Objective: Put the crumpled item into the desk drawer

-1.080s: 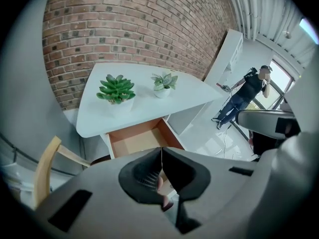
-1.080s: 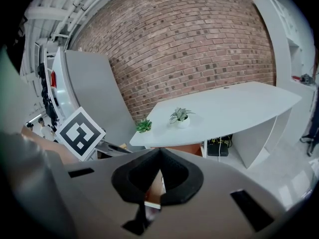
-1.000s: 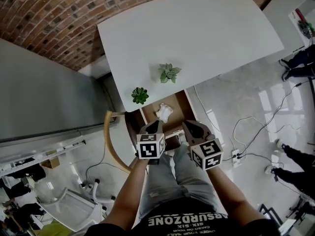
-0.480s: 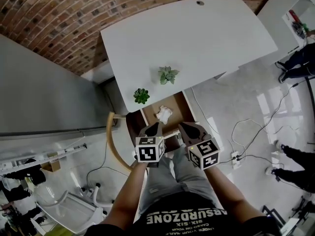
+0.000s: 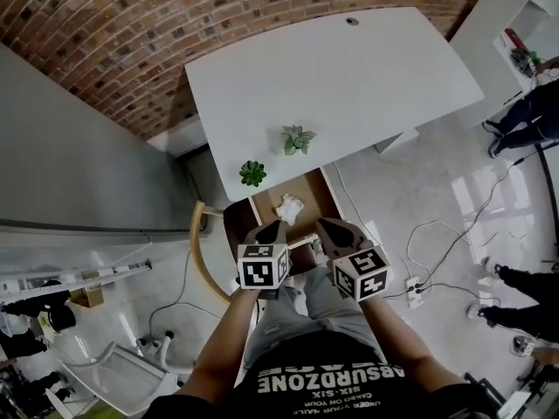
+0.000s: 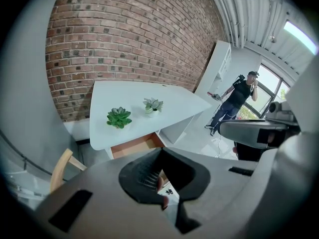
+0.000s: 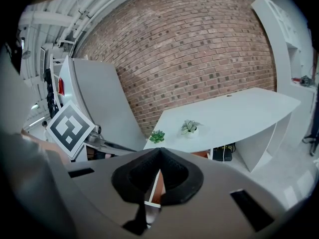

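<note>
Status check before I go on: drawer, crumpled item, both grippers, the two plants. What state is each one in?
Drawer: pulled open.
Crumpled item: lying inside the drawer, not held.
Left gripper: shut, nothing between its jaws.
Right gripper: shut, nothing between its jaws.
Dark green succulent: upright on the desk, near its edge.
Pale succulent: upright on the desk.

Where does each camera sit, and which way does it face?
Head view: on the person's head, looking steeply down at white desk, open wooden drawer, crumpled white item; forearms, legs, left tongs, right tongs show.
Left gripper view: on the left tongs, facing desk and red brick wall; shut jaws show.
Right gripper view: on the right tongs, facing the desk; shut jaws show.
Shared: all show the dark green potted succulent.
</note>
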`<state>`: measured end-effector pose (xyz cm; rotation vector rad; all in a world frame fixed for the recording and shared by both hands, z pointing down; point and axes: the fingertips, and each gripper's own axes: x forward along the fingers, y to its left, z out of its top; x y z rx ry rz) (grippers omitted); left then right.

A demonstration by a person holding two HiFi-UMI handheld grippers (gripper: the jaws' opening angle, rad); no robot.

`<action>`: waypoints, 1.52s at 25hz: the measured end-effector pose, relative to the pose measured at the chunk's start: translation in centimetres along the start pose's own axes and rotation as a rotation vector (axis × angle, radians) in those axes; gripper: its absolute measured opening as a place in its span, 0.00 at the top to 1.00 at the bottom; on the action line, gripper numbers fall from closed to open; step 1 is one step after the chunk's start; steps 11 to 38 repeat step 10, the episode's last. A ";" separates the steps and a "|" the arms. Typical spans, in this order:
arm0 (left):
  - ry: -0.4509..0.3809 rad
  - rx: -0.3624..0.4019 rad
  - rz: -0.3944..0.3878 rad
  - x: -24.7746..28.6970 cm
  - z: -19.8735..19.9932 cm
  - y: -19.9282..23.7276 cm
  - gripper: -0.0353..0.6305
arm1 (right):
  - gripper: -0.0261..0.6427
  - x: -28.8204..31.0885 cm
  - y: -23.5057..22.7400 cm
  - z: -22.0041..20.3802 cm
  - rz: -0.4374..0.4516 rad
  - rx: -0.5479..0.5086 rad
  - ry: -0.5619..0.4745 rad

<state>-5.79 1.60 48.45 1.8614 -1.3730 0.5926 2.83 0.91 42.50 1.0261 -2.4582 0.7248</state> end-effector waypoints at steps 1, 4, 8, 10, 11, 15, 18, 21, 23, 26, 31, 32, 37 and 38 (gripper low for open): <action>-0.006 -0.001 -0.004 -0.2 0.2 -0.1 0.94 | 0.96 -0.1 0.1 0.2 -0.003 0.000 -0.004; -0.018 -0.004 -0.012 -0.8 0.4 0.0 0.94 | 0.96 -0.4 0.5 0.2 -0.006 0.005 -0.008; -0.029 -0.004 -0.019 -1.5 0.4 -0.1 0.94 | 0.96 -0.7 1.2 0.0 -0.005 0.004 -0.009; -0.034 -0.007 -0.023 -1.9 0.2 -0.2 0.94 | 0.96 -1.0 1.6 -0.2 -0.005 0.006 -0.009; -0.034 -0.007 -0.023 -1.9 0.2 -0.2 0.94 | 0.96 -1.0 1.6 -0.2 -0.005 0.006 -0.009; -0.034 -0.007 -0.023 -1.9 0.2 -0.2 0.94 | 0.96 -1.0 1.6 -0.2 -0.005 0.006 -0.009; -0.034 -0.007 -0.023 -1.9 0.2 -0.2 0.94 | 0.96 -1.0 1.6 -0.2 -0.005 0.006 -0.009; -0.034 -0.007 -0.023 -1.9 0.2 -0.2 0.94 | 0.96 -1.0 1.6 -0.2 -0.005 0.006 -0.009; -0.034 -0.007 -0.023 -1.9 0.2 -0.2 0.94 | 0.96 -1.0 1.6 -0.2 -0.005 0.006 -0.009; -0.034 -0.007 -0.023 -1.9 0.2 -0.2 0.94 | 0.96 -1.0 1.6 -0.2 -0.005 0.006 -0.009; -0.034 -0.007 -0.023 -1.9 0.2 -0.2 0.94 | 0.96 -1.0 1.6 -0.2 -0.005 0.006 -0.009; -0.034 -0.007 -0.023 -1.9 0.2 -0.2 0.94 | 0.96 -1.0 1.6 -0.2 -0.005 0.006 -0.009; -0.034 -0.007 -0.023 -1.9 0.2 -0.2 0.94 | 0.96 -1.0 1.6 -0.2 -0.005 0.006 -0.009; -0.034 -0.007 -0.023 -1.9 0.2 -0.2 0.94 | 0.96 -1.0 1.6 -0.2 -0.005 0.006 -0.009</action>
